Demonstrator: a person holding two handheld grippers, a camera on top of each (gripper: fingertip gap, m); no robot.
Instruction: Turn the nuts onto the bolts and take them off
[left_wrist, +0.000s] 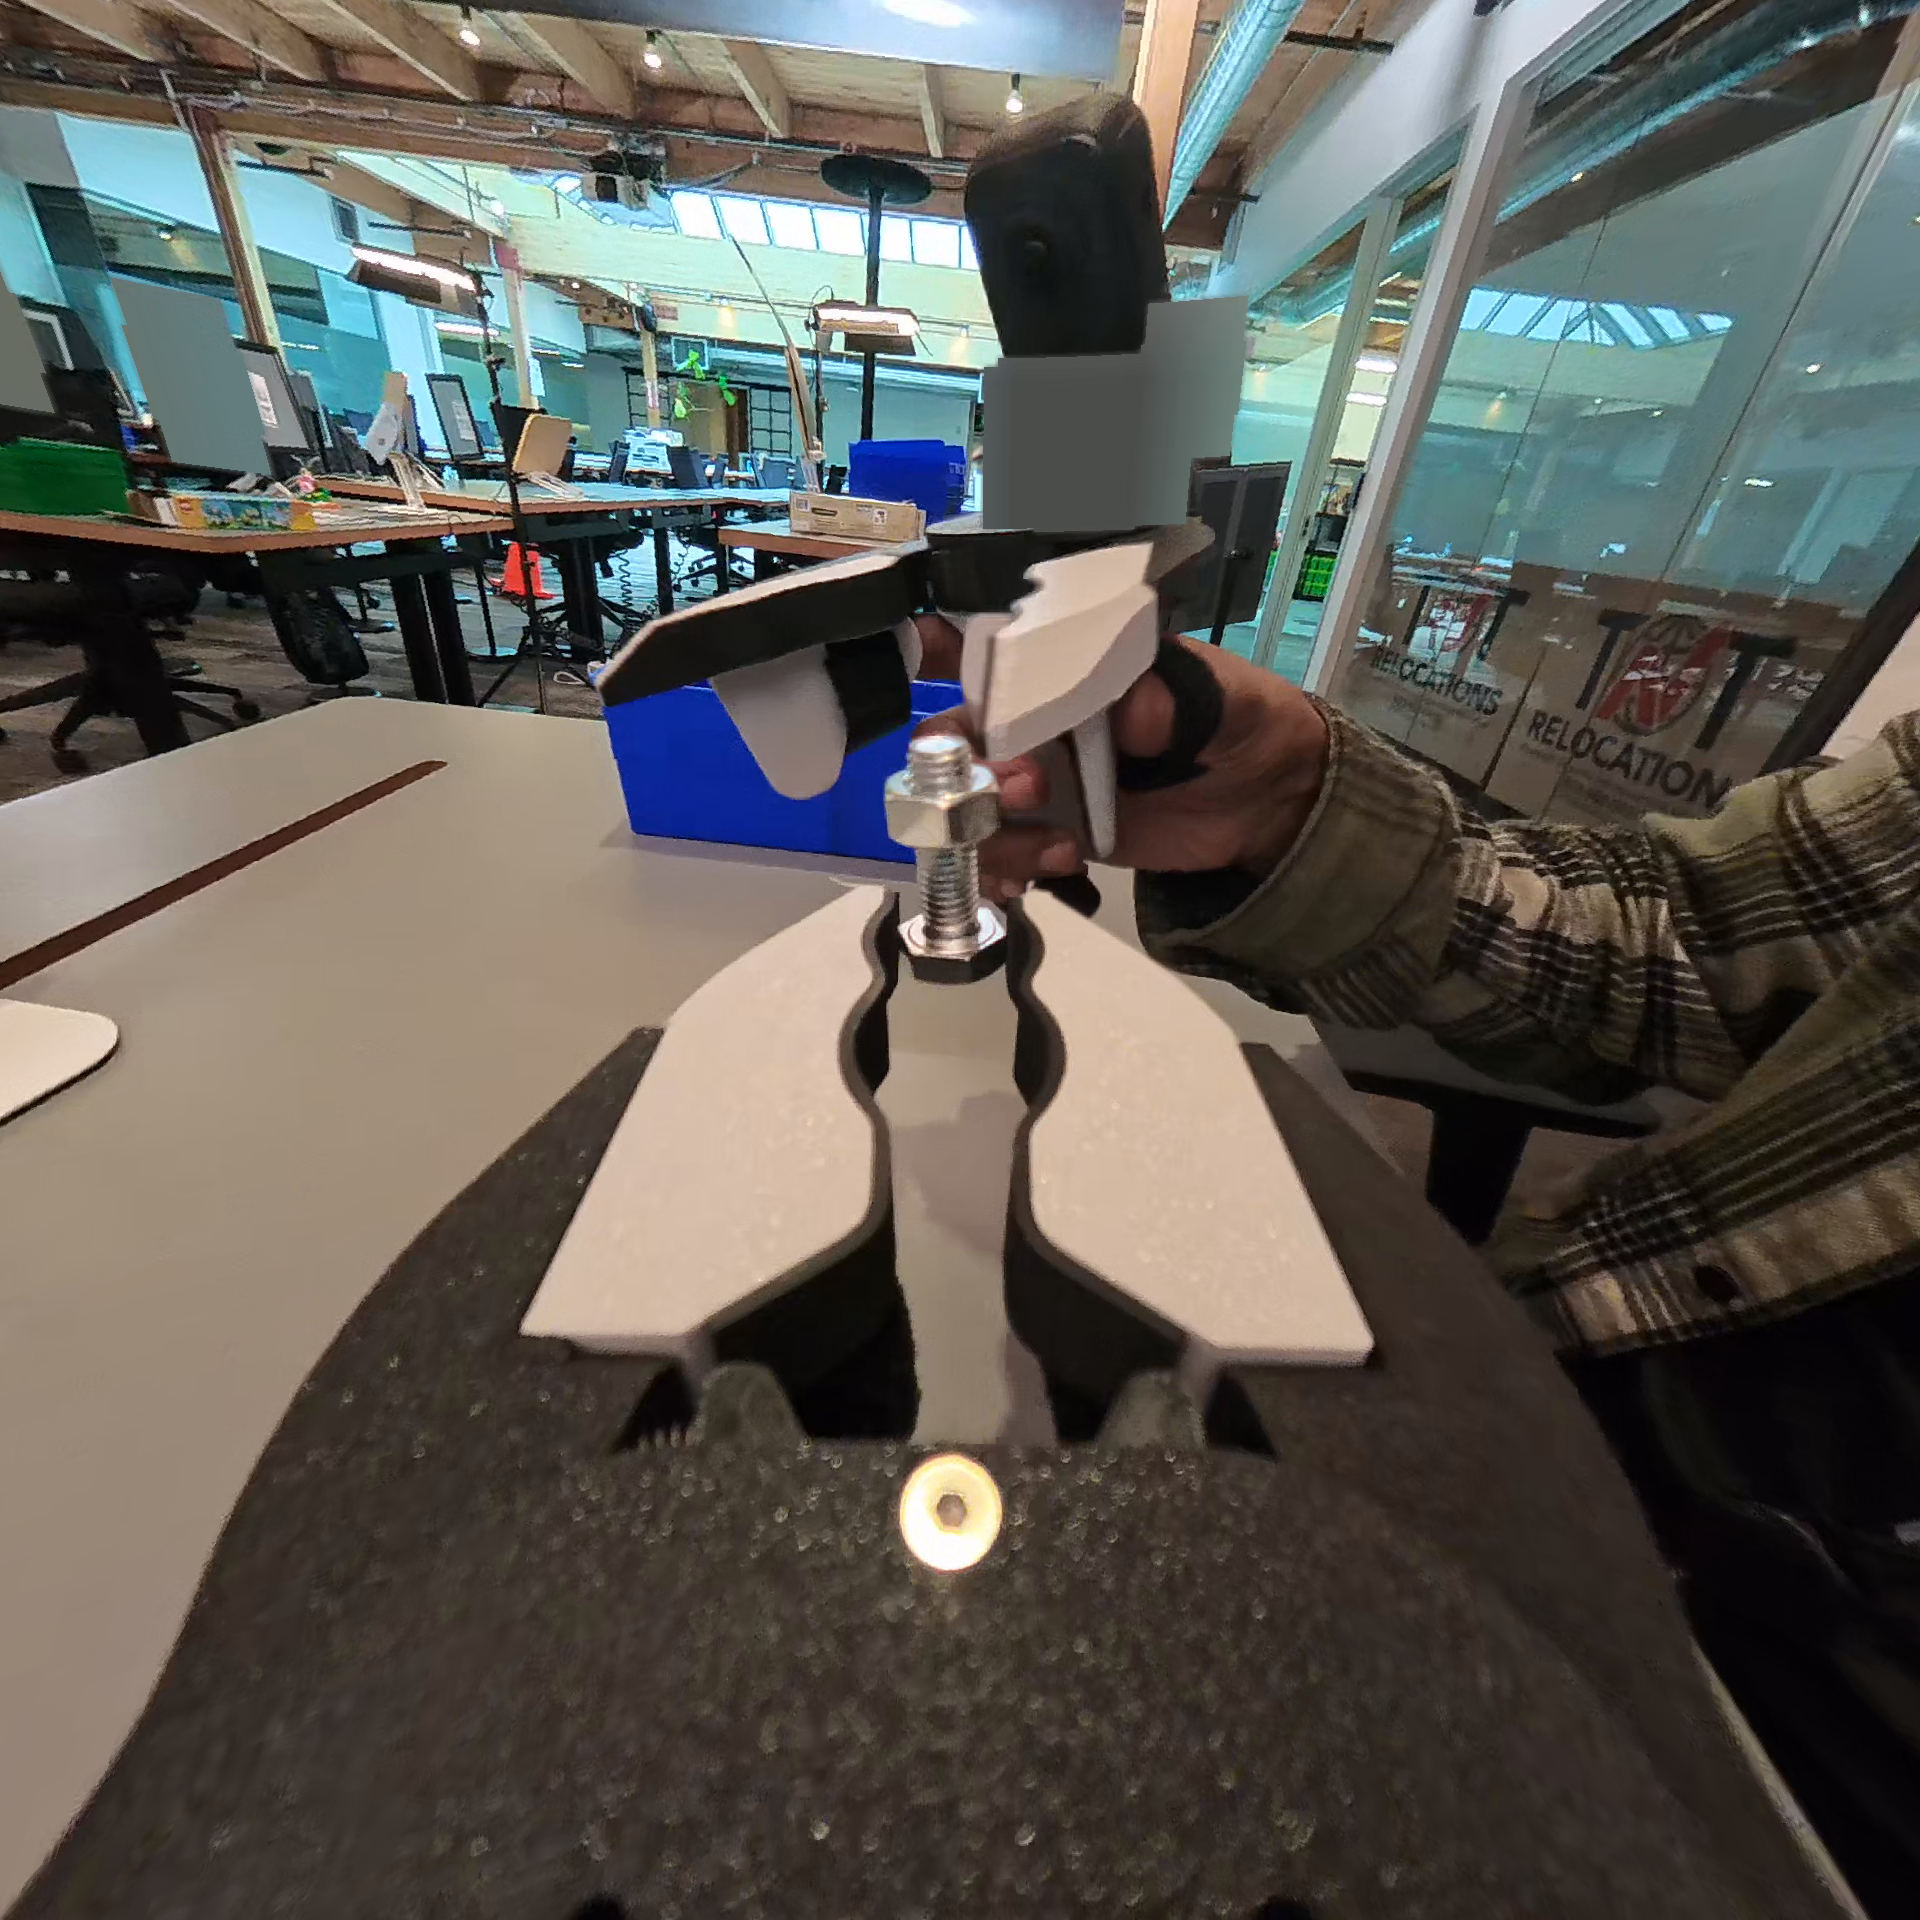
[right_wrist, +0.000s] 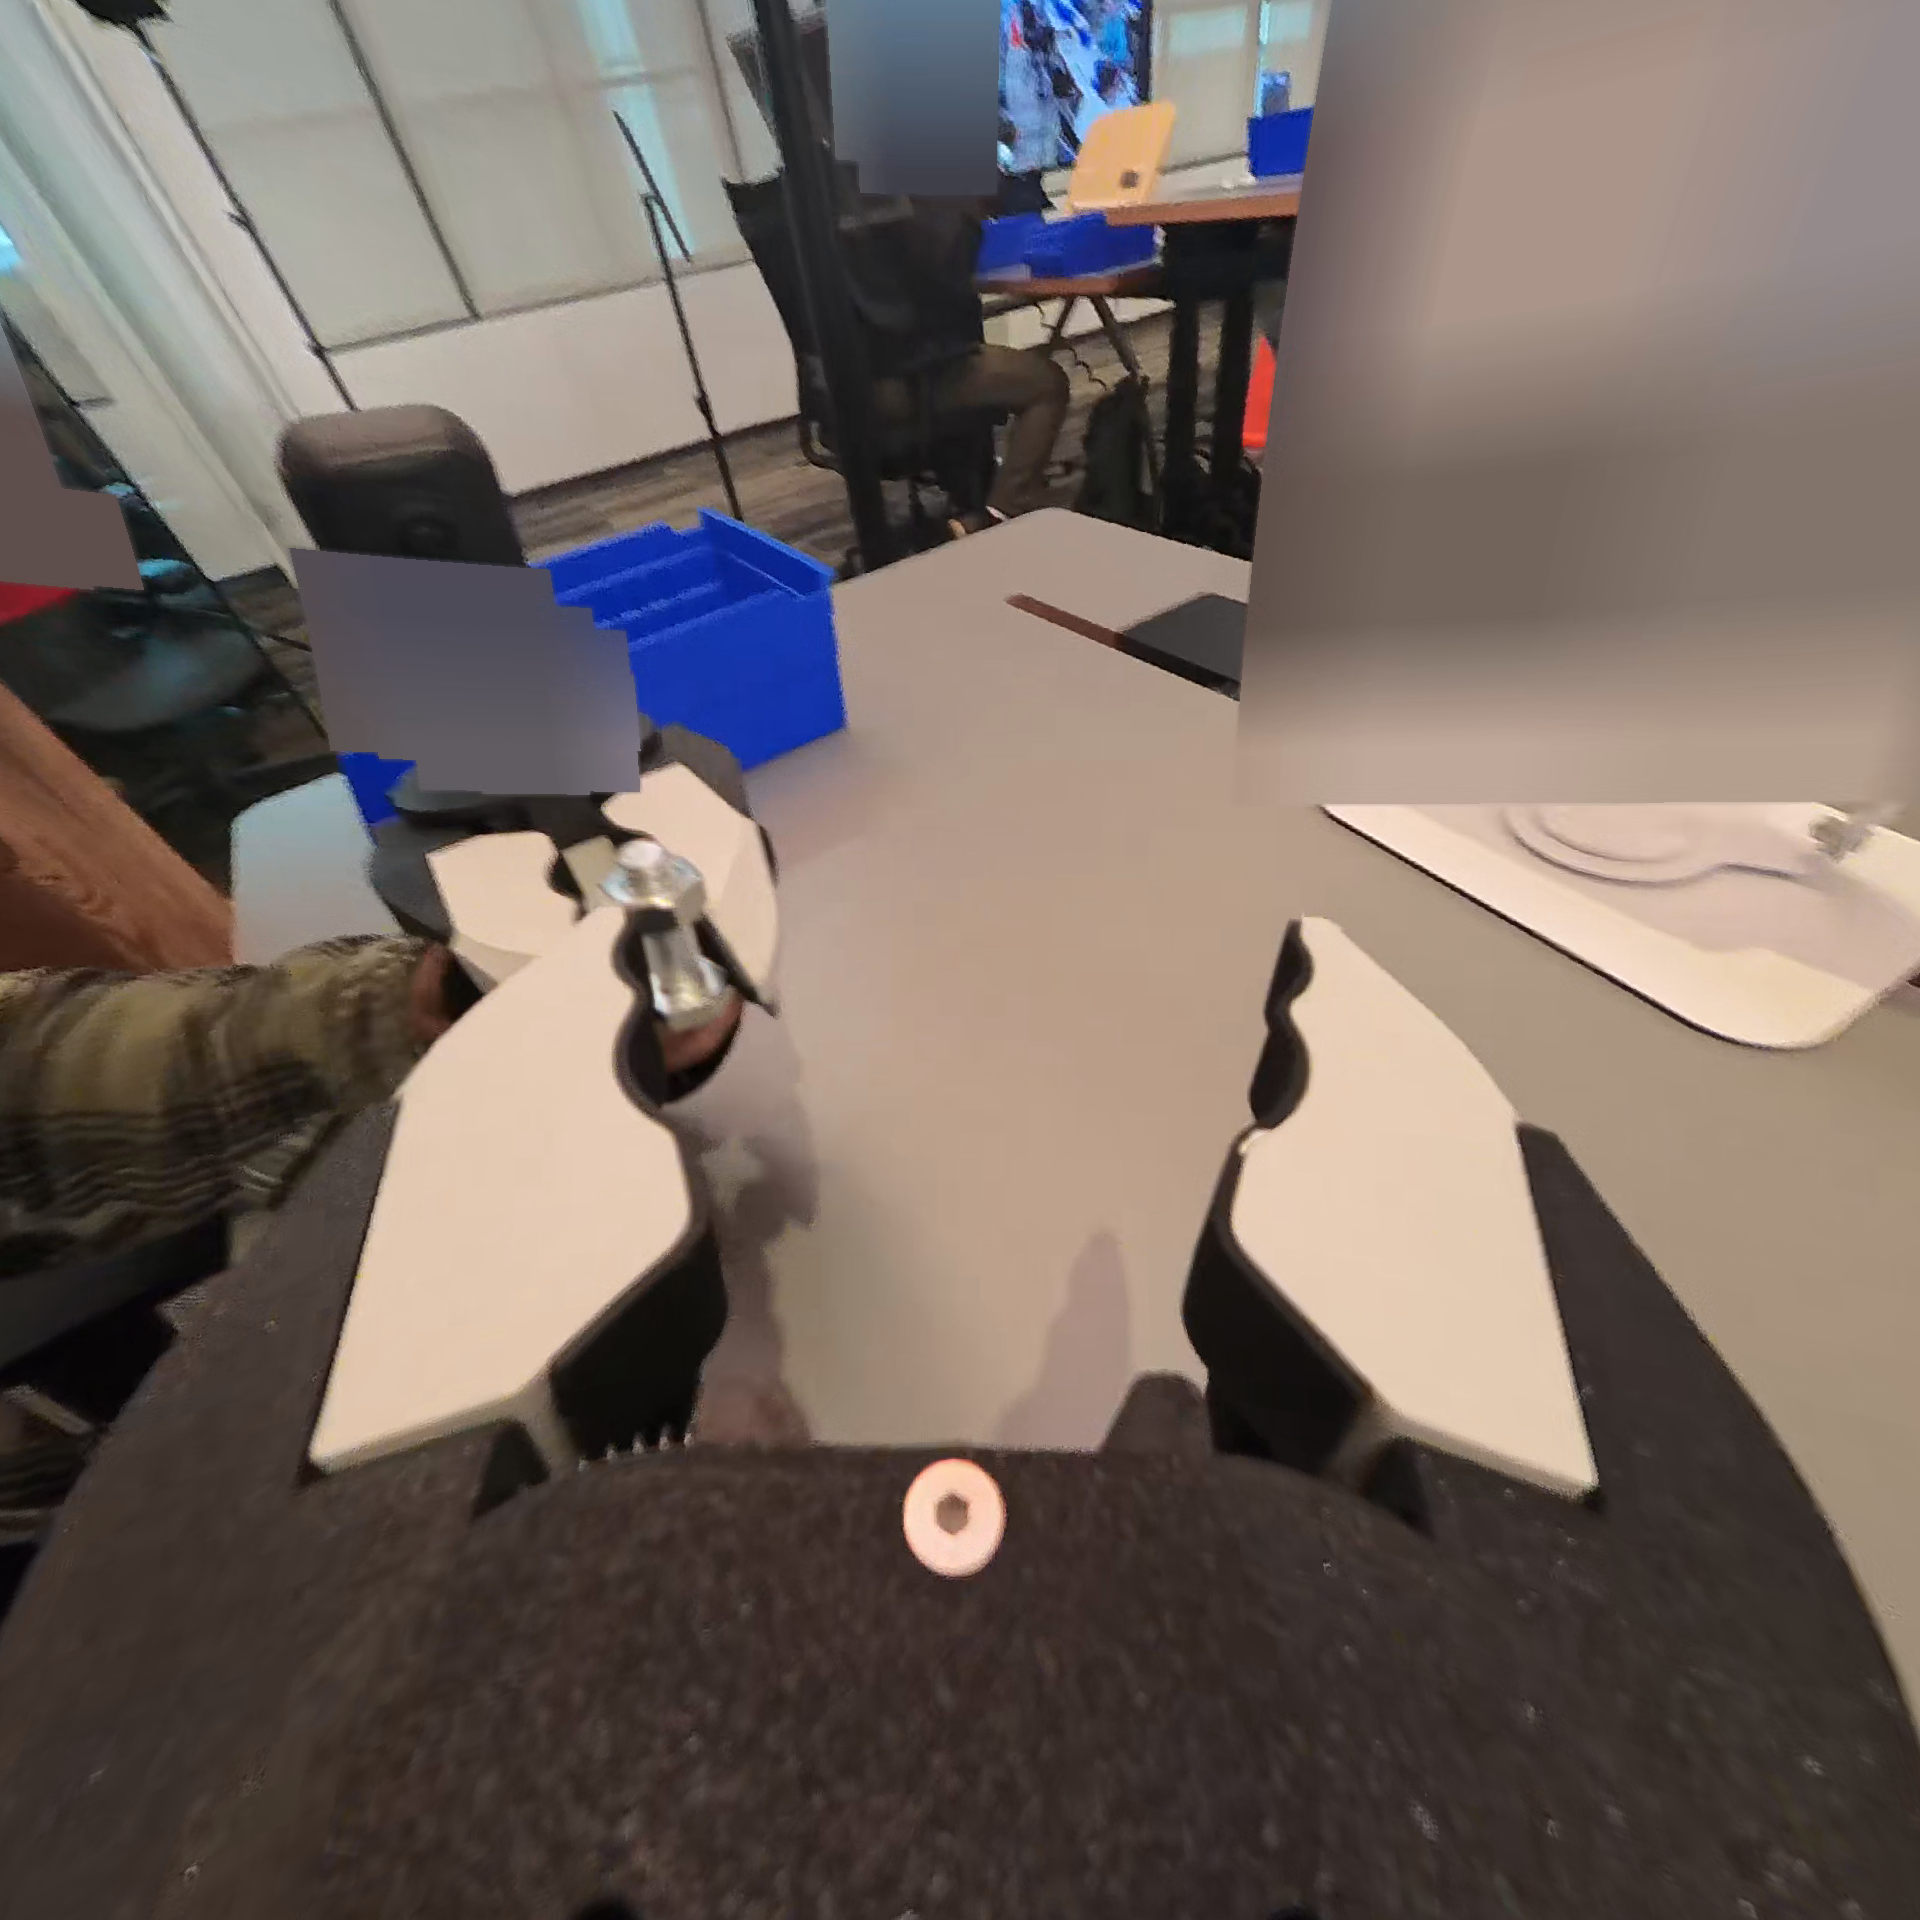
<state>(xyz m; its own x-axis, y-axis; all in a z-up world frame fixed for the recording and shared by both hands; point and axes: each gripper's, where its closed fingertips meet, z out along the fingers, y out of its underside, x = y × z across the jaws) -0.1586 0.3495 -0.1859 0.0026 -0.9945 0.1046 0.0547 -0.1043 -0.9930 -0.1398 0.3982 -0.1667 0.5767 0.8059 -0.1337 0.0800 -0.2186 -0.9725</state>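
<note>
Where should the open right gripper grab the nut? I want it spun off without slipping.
Grip the hex nut across two opposite flat faces, coming in level from the side. The bolt stands upright, its head clamped in the left gripper, and the thread tip pokes out above the nut, blocking a top approach.

silver bolt (left_wrist: 943, 883) stands upright, head down, a hex nut (left_wrist: 941, 810) threaded near its top

My left gripper (left_wrist: 951, 940) and right gripper (right_wrist: 961, 1039) look alike — white wavy-edged fingers (left_wrist: 727, 1122) on speckled black bodies, each with a bright round screw (left_wrist: 950, 1512) low at centre. At right, a green-and-cream plaid sleeve (left_wrist: 1558, 956) — cuff buttoned.
</note>
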